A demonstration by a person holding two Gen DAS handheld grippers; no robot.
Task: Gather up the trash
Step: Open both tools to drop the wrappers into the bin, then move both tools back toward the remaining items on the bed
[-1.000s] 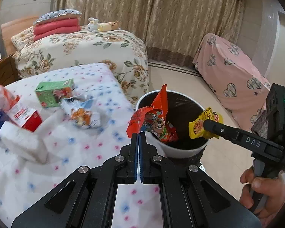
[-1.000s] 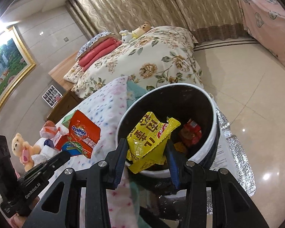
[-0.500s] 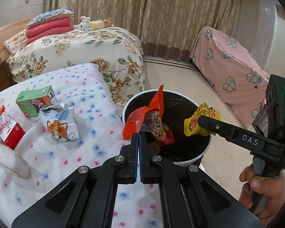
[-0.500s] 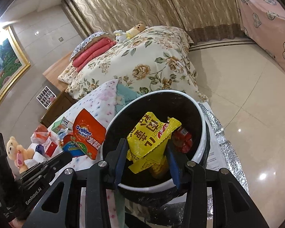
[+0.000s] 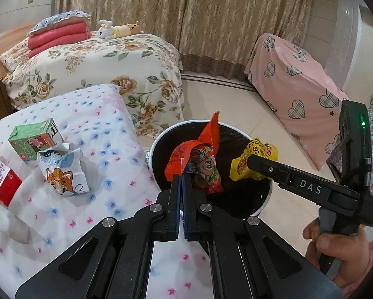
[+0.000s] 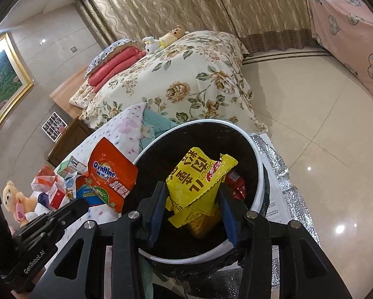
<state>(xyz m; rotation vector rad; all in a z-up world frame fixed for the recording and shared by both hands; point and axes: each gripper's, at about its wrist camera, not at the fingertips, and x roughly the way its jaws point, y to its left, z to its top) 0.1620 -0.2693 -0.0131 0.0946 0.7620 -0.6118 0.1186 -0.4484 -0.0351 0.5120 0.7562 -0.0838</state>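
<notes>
My left gripper (image 5: 181, 178) is shut on an orange Ovaltine wrapper (image 5: 199, 157) and holds it over the near rim of the white bin with a black liner (image 5: 266, 200). My right gripper (image 6: 191, 199) is shut on a crumpled yellow snack packet (image 6: 194, 182), held above the bin's opening (image 6: 260, 174). The yellow packet (image 5: 251, 159) and the right gripper's arm show at the right in the left wrist view. The orange wrapper (image 6: 111, 174) and the left gripper show at the left in the right wrist view. Red wrappers (image 6: 236, 186) lie inside the bin.
On the dotted bedspread (image 5: 99, 129) lie a green carton (image 5: 32, 139), a white fox-print wrapper (image 5: 62, 172) and a red and white carton (image 5: 1, 182). A floral bed (image 5: 99, 59), a pink heart-print cover (image 5: 293, 82) and tiled floor (image 6: 311, 104) surround the bin.
Both grippers have moved with their wrappers further over the bin. The bin now sits closer and more central in both views.
</notes>
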